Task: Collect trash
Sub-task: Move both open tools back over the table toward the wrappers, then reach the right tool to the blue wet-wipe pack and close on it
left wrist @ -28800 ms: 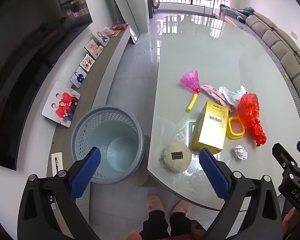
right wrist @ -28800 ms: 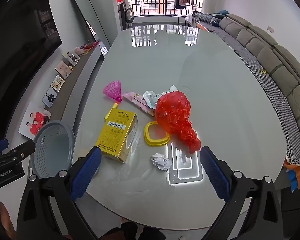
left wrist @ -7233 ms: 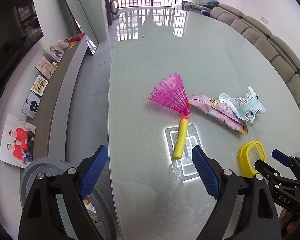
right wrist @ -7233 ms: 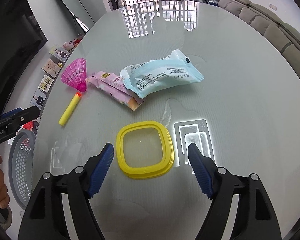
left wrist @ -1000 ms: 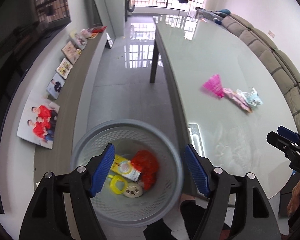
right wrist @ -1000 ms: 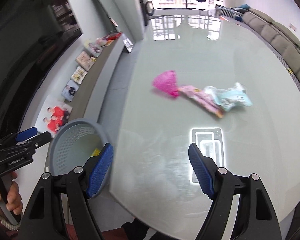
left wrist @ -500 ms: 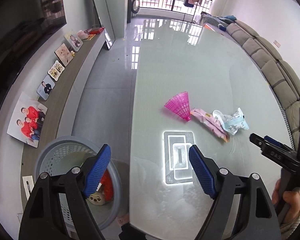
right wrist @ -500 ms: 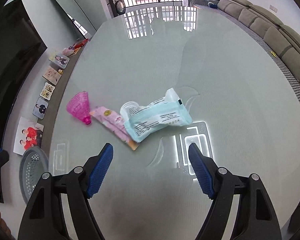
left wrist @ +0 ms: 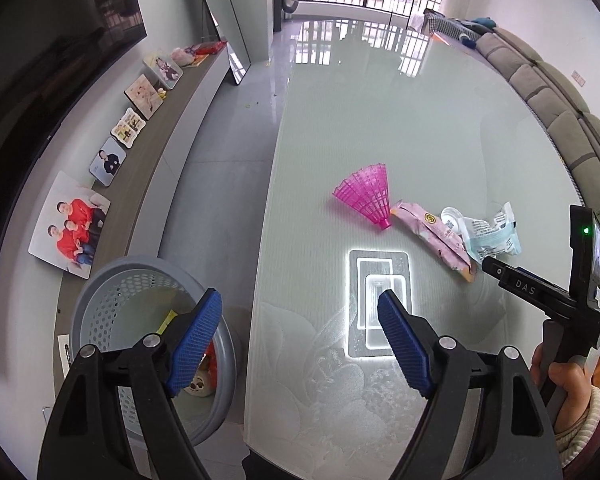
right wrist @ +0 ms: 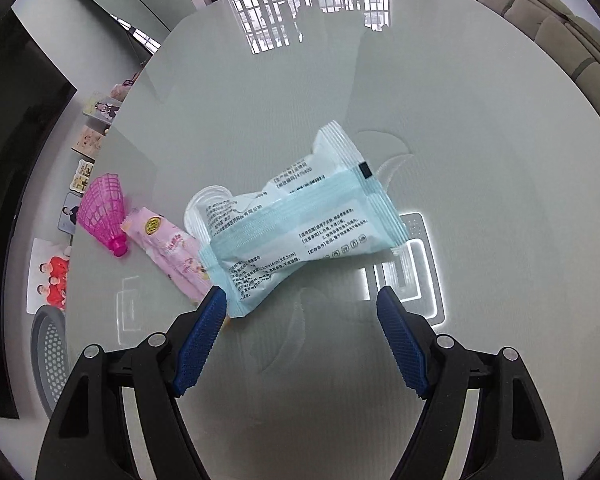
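Note:
On the glass table lie a pink plastic shuttlecock skirt, a pink wrapper and a light blue and white packet. My right gripper is open just in front of the blue packet, its left pad near the packet's corner, nothing between the jaws. My left gripper is open and empty over the table's near edge, beside the grey basket. The right gripper shows in the left wrist view, held by a hand.
The grey perforated basket stands on the floor left of the table and holds earlier rubbish. Framed photos lean along a low shelf at the left. A grey sofa runs along the right.
My left gripper swung from above the basket to the table's edge. My right gripper moved forward and down until the blue packet fills its view. Both stayed open.

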Motion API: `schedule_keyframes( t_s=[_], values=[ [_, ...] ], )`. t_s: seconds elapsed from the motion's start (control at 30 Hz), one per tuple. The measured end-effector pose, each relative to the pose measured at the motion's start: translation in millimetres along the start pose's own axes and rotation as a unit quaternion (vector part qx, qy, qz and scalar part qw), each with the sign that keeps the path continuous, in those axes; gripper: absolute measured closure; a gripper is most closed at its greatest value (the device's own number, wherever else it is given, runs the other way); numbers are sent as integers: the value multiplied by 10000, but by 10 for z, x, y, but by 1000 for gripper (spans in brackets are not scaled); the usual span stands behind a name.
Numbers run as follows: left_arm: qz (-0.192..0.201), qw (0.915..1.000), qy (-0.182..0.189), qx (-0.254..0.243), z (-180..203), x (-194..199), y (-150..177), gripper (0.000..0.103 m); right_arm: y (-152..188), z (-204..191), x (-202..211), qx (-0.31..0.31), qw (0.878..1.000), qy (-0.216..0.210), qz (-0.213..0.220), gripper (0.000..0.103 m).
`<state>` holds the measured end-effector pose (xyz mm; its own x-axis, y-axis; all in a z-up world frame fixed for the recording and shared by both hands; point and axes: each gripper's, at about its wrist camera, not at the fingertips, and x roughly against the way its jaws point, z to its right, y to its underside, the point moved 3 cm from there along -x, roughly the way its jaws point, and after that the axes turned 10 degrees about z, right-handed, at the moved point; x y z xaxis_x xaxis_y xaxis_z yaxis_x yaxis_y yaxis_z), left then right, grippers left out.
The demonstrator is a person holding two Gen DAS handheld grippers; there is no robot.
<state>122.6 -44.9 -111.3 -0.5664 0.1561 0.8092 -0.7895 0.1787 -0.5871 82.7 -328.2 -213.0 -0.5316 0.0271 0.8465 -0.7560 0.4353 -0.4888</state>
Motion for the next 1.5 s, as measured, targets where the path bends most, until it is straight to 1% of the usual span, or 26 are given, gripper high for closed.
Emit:
schedule_keyframes(
  t_s=[0.17, 0.3, 0.37, 0.53, 0.63, 0.67, 0.8, 0.9, 0.93, 1.03, 1.3, 1.4, 1.5],
  values=[
    [-58, 9999, 61, -66, 118, -59, -9, 24, -34, 366, 54, -109, 9994, 316, 79, 29],
    [-76, 9998, 134, -137, 214, -84, -23, 24, -86, 687, 166, -184, 9973, 684, 185, 29],
    [-78, 9997, 166, -157, 245, -105, -29, 24, -132, 752, 264, -229, 9968, 730, 251, 29],
    [-57, 9995, 245, -188, 321, -118, -63, 24, -226, 442, 449, -91, 9981, 406, 462, 29],
    [-21, 9995, 244, -221, 328, -98, -86, 24, -269, 210, 399, 67, 9984, 354, 425, 29],
    [-14, 9995, 232, -212, 309, -89, -90, 24, -303, 113, 326, 99, 9987, 332, 377, 29],
    [-11, 9998, 155, -131, 211, -69, -85, 24, -317, -177, 147, 267, 9987, 353, 264, 29],
    [-32, 9999, 94, -37, 121, -66, -68, 24, -298, -271, 36, 398, 9973, 598, 173, 29],
    [-37, 10000, 89, -6, 102, -65, -64, 24, -283, -259, 10, 400, 9968, 673, 132, 29],
    [-47, 9999, 81, 36, 65, -67, -47, 24, -249, -161, -38, 273, 9970, 726, 60, 29],
    [-67, 9997, 222, -30, 155, -105, -51, 24, -157, 398, 81, 68, 9929, 1191, 4, 29],
    [-62, 9996, 256, -69, 189, -112, -57, 24, -179, 460, 162, -112, 9944, 1051, 75, 29],
    [-86, 9996, 272, -75, 203, -130, -58, 24, -165, 304, 201, 9, 9970, 765, 77, 29]
  ],
)
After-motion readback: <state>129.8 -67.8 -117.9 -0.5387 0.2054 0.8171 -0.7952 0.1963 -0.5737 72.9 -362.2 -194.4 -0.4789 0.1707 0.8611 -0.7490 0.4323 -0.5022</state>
